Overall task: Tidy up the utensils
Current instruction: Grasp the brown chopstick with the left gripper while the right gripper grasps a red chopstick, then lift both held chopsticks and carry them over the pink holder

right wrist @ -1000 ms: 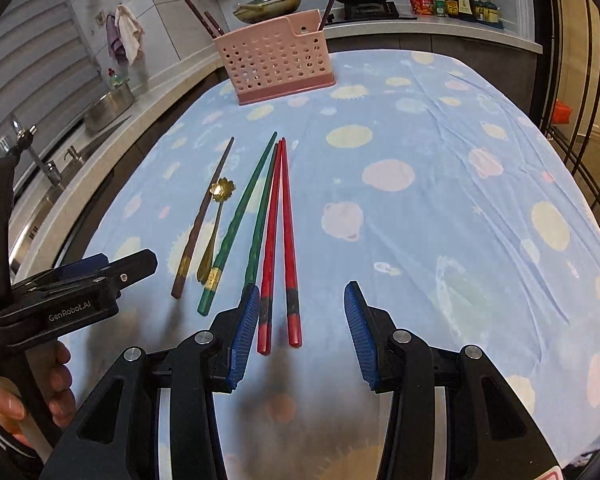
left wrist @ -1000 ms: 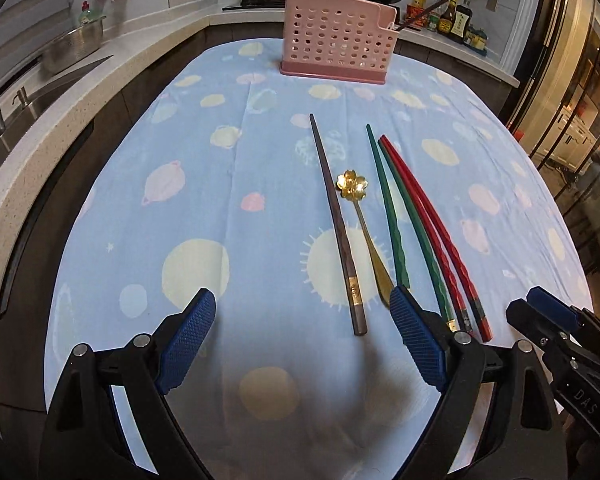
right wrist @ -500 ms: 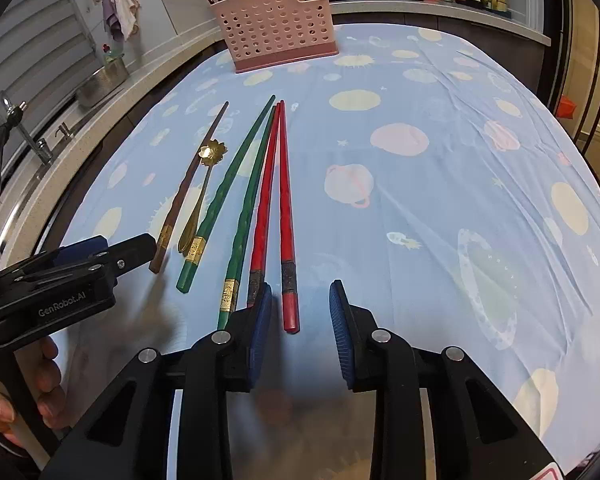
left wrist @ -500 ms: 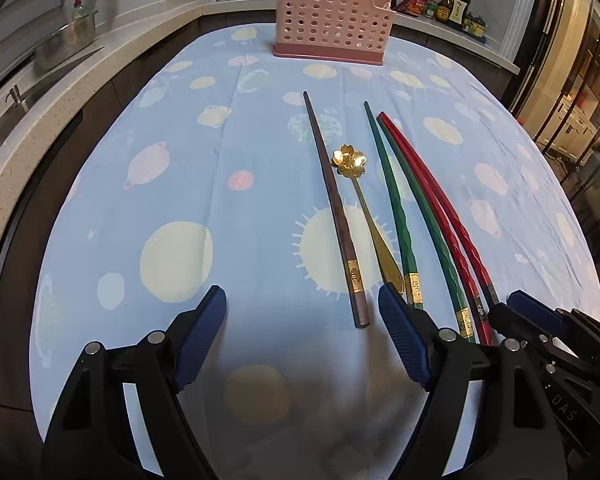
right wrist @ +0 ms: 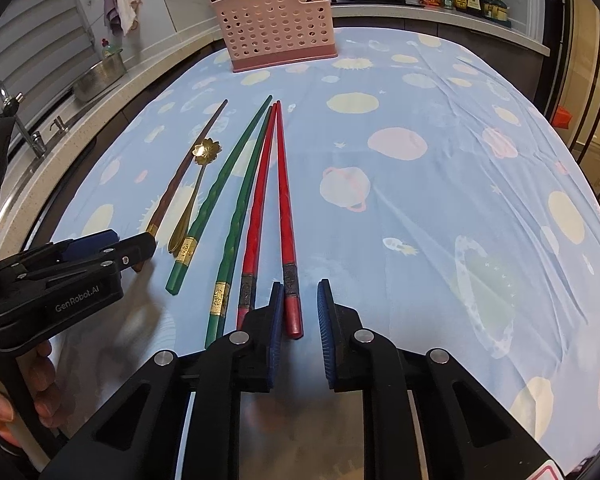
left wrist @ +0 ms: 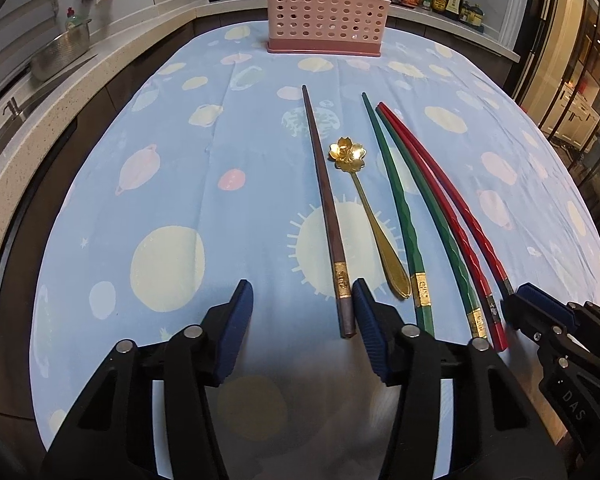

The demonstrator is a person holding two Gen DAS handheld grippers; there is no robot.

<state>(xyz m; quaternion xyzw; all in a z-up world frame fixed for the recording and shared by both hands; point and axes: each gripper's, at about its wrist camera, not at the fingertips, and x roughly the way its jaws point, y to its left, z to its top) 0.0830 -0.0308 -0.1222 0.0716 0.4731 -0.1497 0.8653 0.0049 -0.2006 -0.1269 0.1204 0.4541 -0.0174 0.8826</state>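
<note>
Table (left wrist: 100,264): blue printed cloth, soft, wrinkled.
Caddy (left wrist: 326,8): pink perforated plastic, rigid, light; at the table's far edge.
Red chopsticks (right wrist: 286,216), green chopsticks (right wrist: 236,208), brown chopstick (left wrist: 326,208): long, thin, stiff, probably slick; near edge, opposite the caddy. Best gripped at the thick banded ends.
Spoon (left wrist: 366,208): gold metal, flower bowl; between brown and green.
Left gripper (left wrist: 302,332): half open, just been closing, brown end by its right pad, untouched.
Right gripper (right wrist: 298,320): narrow, just been closing around one red end, not visibly clamped.

Pastel planets on blue, bright sticks in a row

The tablecloth (left wrist: 180,184) is pale blue with cream, pink and yellow planets; on it lie a dark brown chopstick (left wrist: 325,204), gold flower-headed spoon (left wrist: 374,216), two green chopsticks (left wrist: 404,216) with gold bands, two red chopsticks (right wrist: 284,208) with grey bands. The far basket (left wrist: 324,12) is pink, holed.
</note>
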